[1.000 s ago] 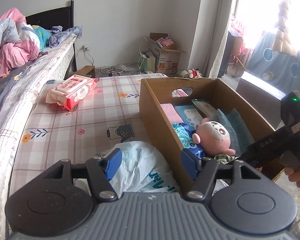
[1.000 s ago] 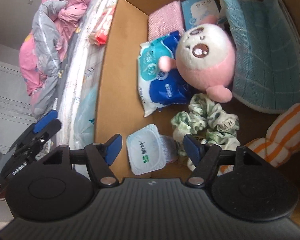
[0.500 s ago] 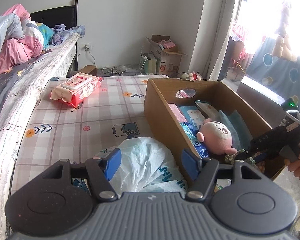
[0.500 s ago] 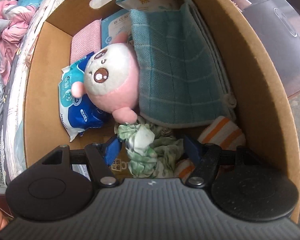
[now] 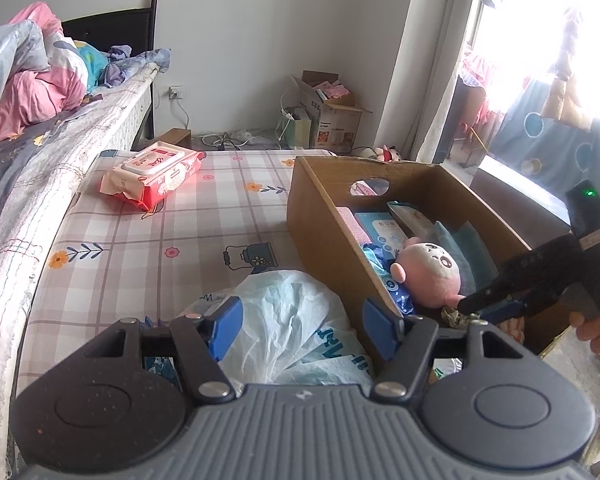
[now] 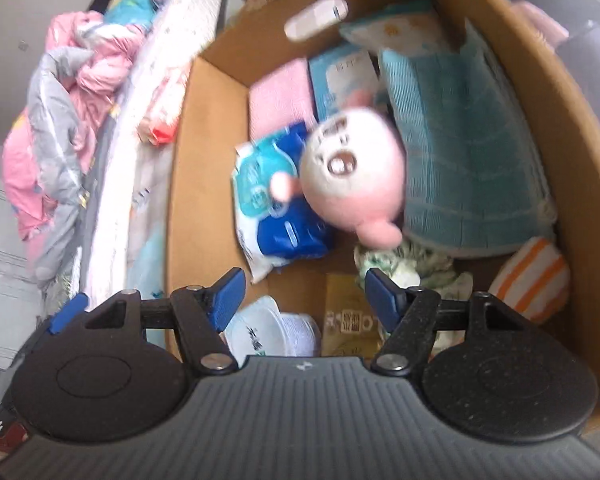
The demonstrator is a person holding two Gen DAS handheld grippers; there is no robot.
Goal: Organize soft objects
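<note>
A cardboard box stands on the checked mattress. In it lie a pink plush, a blue tissue pack, a teal cloth, a green scrunchie and a striped roll. My left gripper is open over a crumpled white plastic bag beside the box. My right gripper is open and empty over the box's near end, and it shows in the left wrist view.
A red wet-wipes pack lies far left on the mattress. A bed with pink and grey bedding runs along the left. A white lidded cup sits in the box's near corner. Boxes stand by the far wall.
My right gripper has swung left and drawn back from the scrunchie, still open. My left gripper has lifted slightly over the plastic bag.
</note>
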